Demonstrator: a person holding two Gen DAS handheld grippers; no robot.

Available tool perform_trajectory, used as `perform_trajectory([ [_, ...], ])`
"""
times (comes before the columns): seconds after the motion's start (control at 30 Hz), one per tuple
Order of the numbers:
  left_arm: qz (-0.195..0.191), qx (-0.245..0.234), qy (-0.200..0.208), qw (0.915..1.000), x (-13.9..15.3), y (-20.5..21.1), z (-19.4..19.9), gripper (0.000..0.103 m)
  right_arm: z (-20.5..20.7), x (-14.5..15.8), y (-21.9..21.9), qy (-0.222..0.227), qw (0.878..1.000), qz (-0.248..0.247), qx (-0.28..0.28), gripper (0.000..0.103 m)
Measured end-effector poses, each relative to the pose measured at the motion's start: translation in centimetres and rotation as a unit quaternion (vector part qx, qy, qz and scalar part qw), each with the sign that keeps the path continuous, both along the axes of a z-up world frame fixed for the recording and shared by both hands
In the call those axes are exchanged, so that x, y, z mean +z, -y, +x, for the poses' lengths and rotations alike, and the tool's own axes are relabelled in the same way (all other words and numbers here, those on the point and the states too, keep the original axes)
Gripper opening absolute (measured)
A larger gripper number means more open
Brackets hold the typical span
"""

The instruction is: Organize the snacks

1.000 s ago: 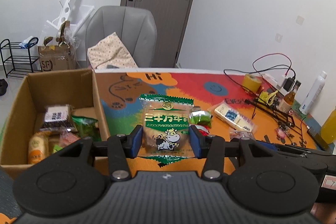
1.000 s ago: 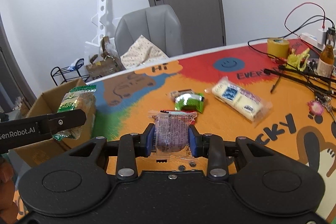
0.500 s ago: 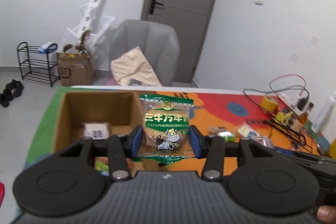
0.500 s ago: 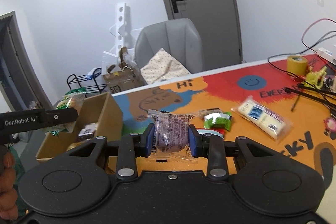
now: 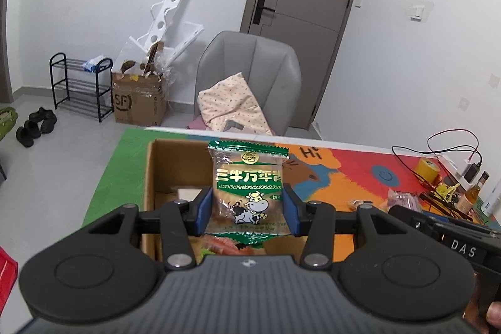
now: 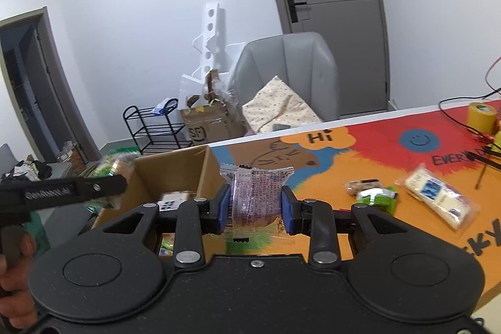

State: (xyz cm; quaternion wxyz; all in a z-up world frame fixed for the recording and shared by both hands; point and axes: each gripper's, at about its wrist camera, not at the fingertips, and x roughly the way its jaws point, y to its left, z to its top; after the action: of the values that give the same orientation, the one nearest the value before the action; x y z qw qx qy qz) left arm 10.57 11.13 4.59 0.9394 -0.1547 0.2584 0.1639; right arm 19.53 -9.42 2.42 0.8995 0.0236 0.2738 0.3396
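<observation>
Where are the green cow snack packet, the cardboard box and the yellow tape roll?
green cow snack packet [image 5: 249,193]: left wrist view, on its printed front.
cardboard box [image 6: 169,168]: right wrist view, on its far inner wall.
yellow tape roll [image 6: 482,116]: right wrist view, on its outer side.

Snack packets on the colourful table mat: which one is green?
The small green foil packet, lying between a brown bar and the larger clear-wrapped white-and-blue packet; the others aren't green.

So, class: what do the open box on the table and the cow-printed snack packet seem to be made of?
Box: plain brown corrugated cardboard, matt, going by its dull walls and raw cut edges. Cow-printed snack packet: thin glossy plastic film, probably; it glints, has a see-through patch and a zigzag-cut top seal.
</observation>
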Motion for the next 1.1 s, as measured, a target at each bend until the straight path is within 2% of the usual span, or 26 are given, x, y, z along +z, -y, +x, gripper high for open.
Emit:
perform_trajectory([
  [0.2, -0.016, 0.010, -0.022, 0.9996, -1.5, -1.5, 0.1, 0.050, -0.4, 0.1, -2.3, 0.000, 1.000, 0.001, 0.017, 0.031],
  [0.5, -0.028, 0.018, -0.020, 0.9992, -2.0, -3.6, -1.2, 0.055, -0.7, 0.3, -5.9, -0.008, 0.999, 0.011, 0.043, 0.031],
  [0.63, -0.031, 0.024, -0.018, 0.9991, -1.9, -4.5, -1.9, 0.062, -0.6, 0.5, -7.0, -0.020, 0.997, 0.033, 0.065, 0.032],
  [0.8, -0.036, 0.034, -0.012, 0.9987, -2.0, -5.1, -2.5, 0.075, -0.6, 0.7, -6.4, -0.017, 0.997, 0.044, 0.058, 0.053],
  [0.93, -0.032, 0.036, -0.009, 0.9988, -1.9, -4.8, -2.5, 0.089, -0.5, 0.5, -4.9, -0.022, 0.998, 0.046, 0.036, 0.057],
  [1.1, -0.031, 0.032, -0.012, 0.9989, -1.8, -3.8, -2.0, 0.093, -0.5, 0.1, -2.6, -0.027, 0.999, 0.043, 0.011, 0.066],
])
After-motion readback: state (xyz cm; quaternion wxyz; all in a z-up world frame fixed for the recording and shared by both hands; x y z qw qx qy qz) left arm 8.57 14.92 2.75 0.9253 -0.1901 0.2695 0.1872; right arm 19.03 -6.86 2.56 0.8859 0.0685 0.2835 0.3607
